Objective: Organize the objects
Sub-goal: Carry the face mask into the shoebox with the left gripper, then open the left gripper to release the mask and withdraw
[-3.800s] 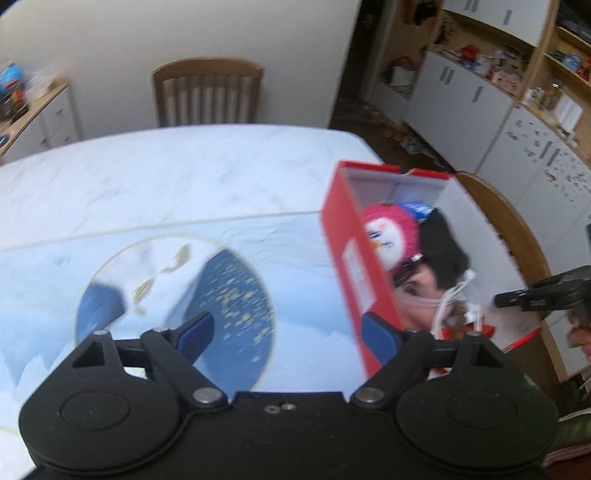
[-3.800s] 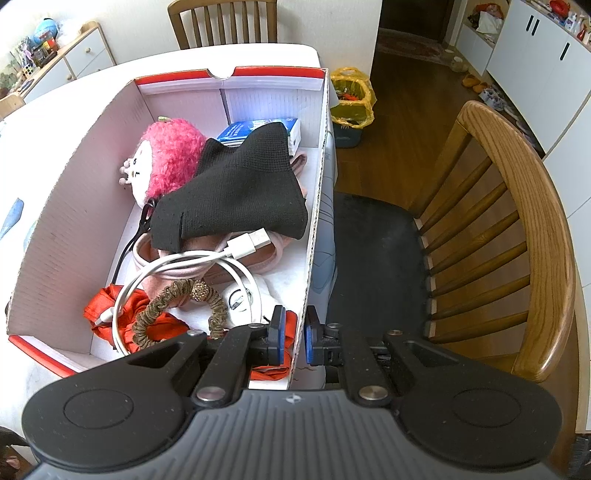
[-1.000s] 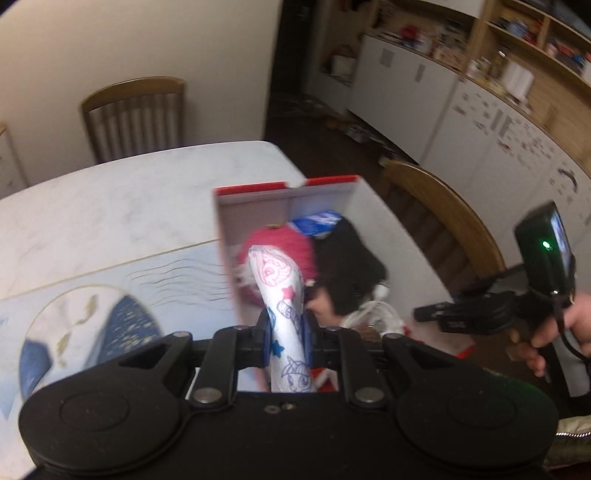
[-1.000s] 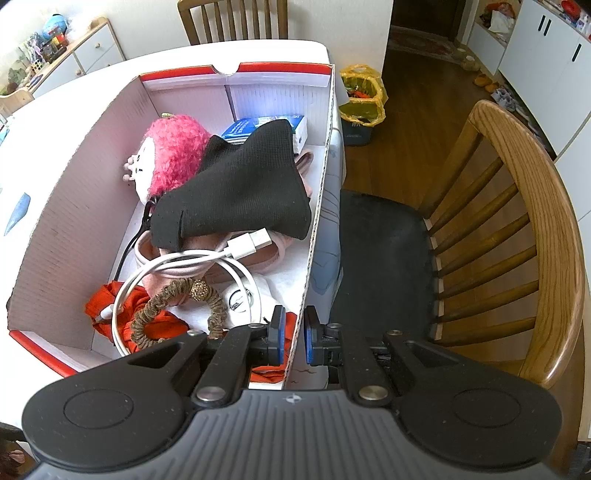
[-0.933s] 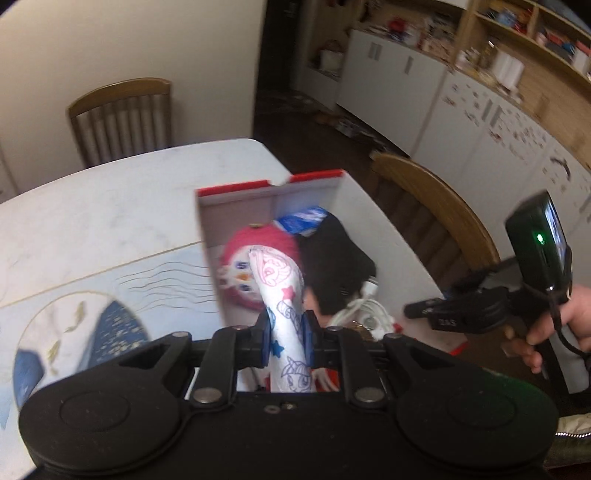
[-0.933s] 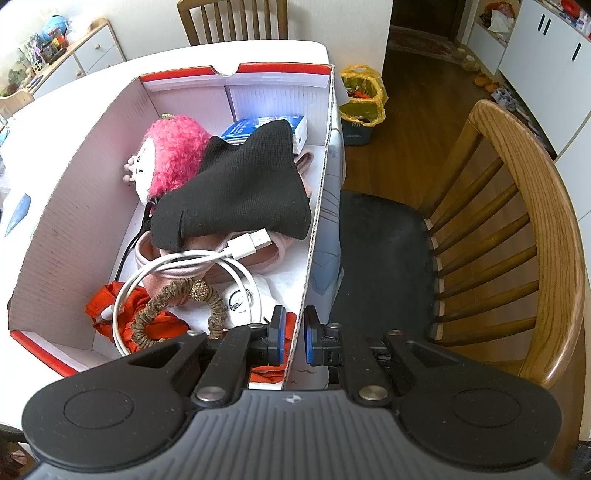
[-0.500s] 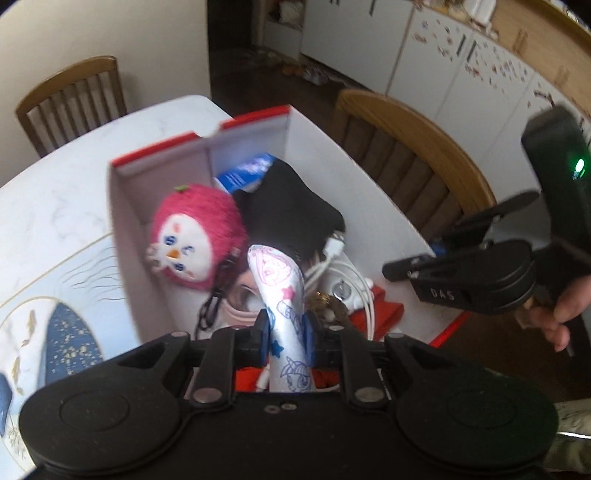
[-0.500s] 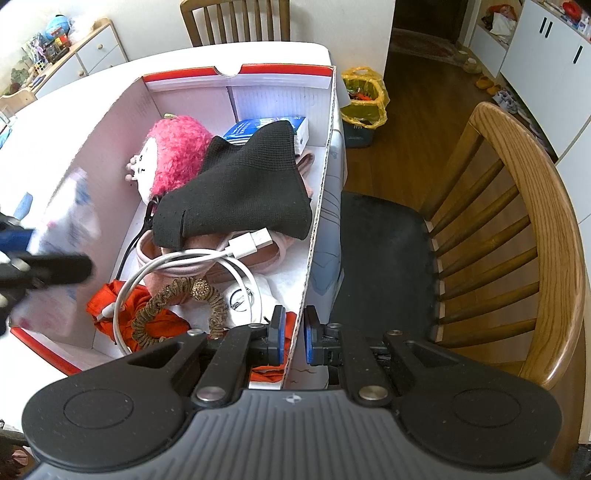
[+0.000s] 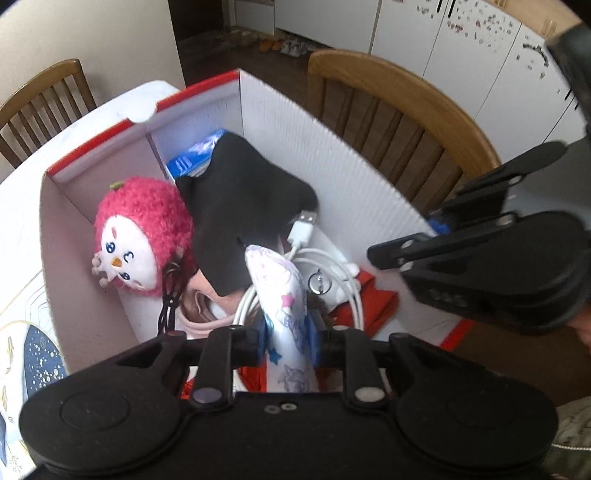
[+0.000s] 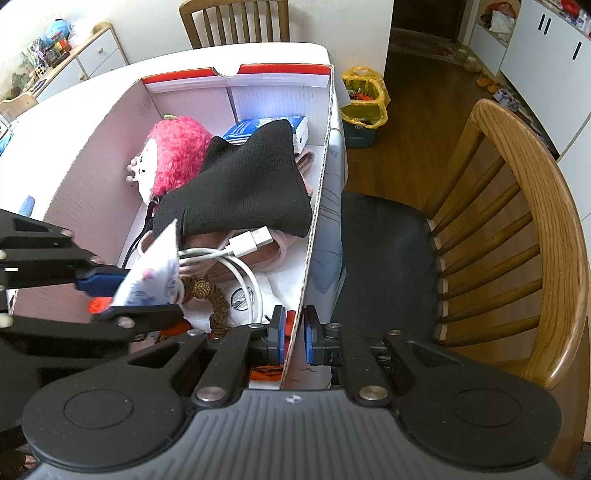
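A white pouch with cartoon prints (image 9: 282, 295) sits between the pads of my left gripper (image 9: 288, 332), whose jaws are opening while the pads still touch it. The pouch (image 10: 155, 269) hangs low inside the red-and-white cardboard box (image 9: 332, 158), over the coiled white USB cable (image 9: 306, 229). Also in the box lie a pink plush toy (image 9: 144, 229), a black cloth (image 9: 243, 199), a blue packet (image 9: 192, 158) and a brown scrunchie (image 10: 210, 291). My right gripper (image 10: 293, 336) is shut on the near end of the box's right wall (image 10: 317, 206).
A wooden chair (image 10: 535, 221) with a dark seat stands right beside the box. Another chair (image 10: 236, 18) stands at the table's far end. A yellow bag (image 10: 364, 96) sits on the floor. A blue-printed placemat (image 9: 33, 354) lies left of the box.
My left gripper carried the pouch from above the table edge down into the box, and it now shows in the right wrist view. Its pads stand slightly wider. The right gripper kept still.
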`<state>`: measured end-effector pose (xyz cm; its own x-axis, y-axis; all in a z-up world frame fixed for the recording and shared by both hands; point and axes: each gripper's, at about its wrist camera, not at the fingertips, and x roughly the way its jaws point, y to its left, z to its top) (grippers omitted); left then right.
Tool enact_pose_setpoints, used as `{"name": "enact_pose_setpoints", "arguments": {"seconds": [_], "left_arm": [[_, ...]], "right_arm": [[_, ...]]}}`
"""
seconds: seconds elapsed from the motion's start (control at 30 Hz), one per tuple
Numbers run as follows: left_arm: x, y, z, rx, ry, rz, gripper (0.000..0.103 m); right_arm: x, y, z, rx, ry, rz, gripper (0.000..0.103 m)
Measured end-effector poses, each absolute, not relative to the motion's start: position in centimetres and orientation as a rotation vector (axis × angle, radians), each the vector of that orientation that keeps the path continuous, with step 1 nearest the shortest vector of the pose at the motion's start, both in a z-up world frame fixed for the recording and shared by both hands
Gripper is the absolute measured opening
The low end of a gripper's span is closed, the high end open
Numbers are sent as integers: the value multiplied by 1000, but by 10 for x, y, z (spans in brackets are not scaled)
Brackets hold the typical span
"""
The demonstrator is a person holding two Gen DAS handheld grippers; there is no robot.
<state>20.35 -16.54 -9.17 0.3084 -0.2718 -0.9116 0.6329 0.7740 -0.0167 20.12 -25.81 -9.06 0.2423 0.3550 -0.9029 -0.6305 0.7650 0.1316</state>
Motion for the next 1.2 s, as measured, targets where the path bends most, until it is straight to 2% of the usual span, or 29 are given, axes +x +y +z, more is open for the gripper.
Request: {"name": "enact_pose_setpoints", "arguments": {"seconds": [0.43,0.7,0.83,0.87,1.07,1.2], "left_arm": [[209,-164,-108,352,1144,-580,32],[202,-154,-101,280,1128,-559,48],[197,-149,-91,246,1099,-554,60],[195,-147,-87,246,1086,-547,65],[190,-139,-72,211,1033,-536,71],[189,-135,-68,214,1028,-526,72]], "right_arm": [[199,-265,-87,-246,1130,703,11],[196,-272,-79,-226,1111,727,11],[193,-279,-71,-208,1084,743,11],[193,-280,-68,-203,1074,746,11],[189,-288,-54,-175,1032,754,11],[186,-294,-50,-162,1023,742,11]]}}
